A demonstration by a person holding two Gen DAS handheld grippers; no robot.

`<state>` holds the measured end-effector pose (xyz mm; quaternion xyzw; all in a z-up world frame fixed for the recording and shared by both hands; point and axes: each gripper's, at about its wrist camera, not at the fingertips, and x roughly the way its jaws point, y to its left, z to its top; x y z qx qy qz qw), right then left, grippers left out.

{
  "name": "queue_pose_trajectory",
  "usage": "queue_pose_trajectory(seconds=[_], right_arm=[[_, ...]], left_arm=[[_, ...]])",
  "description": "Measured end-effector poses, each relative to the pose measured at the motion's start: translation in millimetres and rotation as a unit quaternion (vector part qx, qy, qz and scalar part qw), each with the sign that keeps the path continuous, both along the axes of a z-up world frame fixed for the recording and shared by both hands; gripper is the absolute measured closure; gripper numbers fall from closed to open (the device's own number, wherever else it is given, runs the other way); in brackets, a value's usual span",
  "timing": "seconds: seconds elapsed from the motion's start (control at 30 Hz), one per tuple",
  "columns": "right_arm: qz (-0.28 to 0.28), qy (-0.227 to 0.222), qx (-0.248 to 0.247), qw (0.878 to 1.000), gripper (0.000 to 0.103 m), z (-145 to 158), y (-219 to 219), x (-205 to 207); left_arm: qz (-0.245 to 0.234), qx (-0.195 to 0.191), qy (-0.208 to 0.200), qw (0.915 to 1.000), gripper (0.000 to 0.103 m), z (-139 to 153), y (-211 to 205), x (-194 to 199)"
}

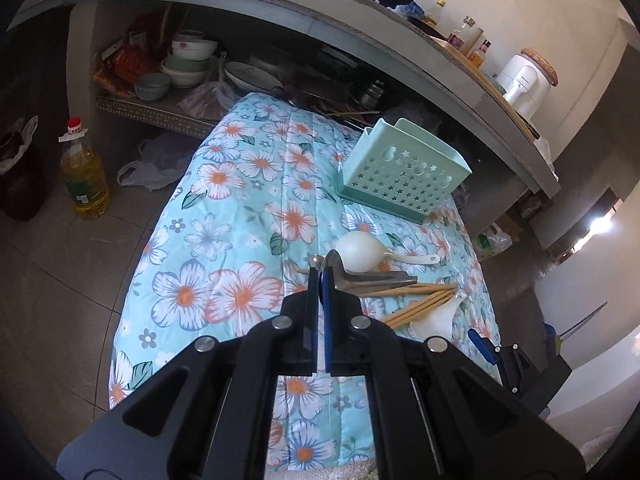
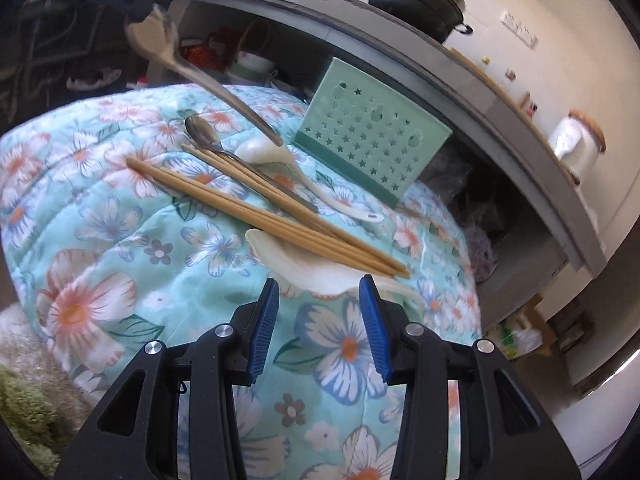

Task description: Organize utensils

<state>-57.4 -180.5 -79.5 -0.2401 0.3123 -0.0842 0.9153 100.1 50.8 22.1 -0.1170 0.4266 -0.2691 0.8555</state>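
L hand-held gripper (image 1: 321,276): jaws clamped on metal spoon (image 2: 208,76), lifted.
R hand-held gripper (image 2: 319,292): half open, empty, near white spoon (image 2: 304,266).
Chopsticks (image 2: 256,208): across white spoon.
Holder (image 2: 372,136): upright.

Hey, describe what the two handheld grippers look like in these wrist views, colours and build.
Both look alike: the left gripper and the right gripper have matte black angular bodies with triangular cut-outs and round silver bolts at the linkage joints. Each has two flat fingers faced with blue pads, ribbed on the right gripper. No cables, labels, hands or sleeves are visible.
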Motion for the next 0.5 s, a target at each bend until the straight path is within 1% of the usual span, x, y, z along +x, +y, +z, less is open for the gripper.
queue_pose_trajectory(seconds=[0.17,0.3,0.37,0.43,0.5], right_arm=[[0.009,0.003,-0.059,0.998,0.063,-5.2,15.1,10.9],[0.022,0.011,-0.108,0.994,0.068,-13.6,29.0,15.8],[0.025,0.017,-0.124,0.992,0.079,-17.3,32.6,18.1],[0.027,0.023,-0.130,0.991,0.087,-21.8,36.0,20.1],[0.032,0.024,-0.142,0.989,0.092,-25.6,40.7,18.0]], left_arm=[[0.004,0.007,-0.008,0.9999,0.102,-0.8,-6.6,10.4],[0.004,0.011,-0.017,0.9998,0.102,5.4,-11.0,15.3],[0.007,0.017,-0.024,0.9995,0.102,8.8,-13.2,17.0],[0.009,0.019,-0.027,0.9994,0.102,11.5,-14.4,18.4],[0.010,0.020,-0.031,0.9993,0.102,14.0,-15.7,19.3]])
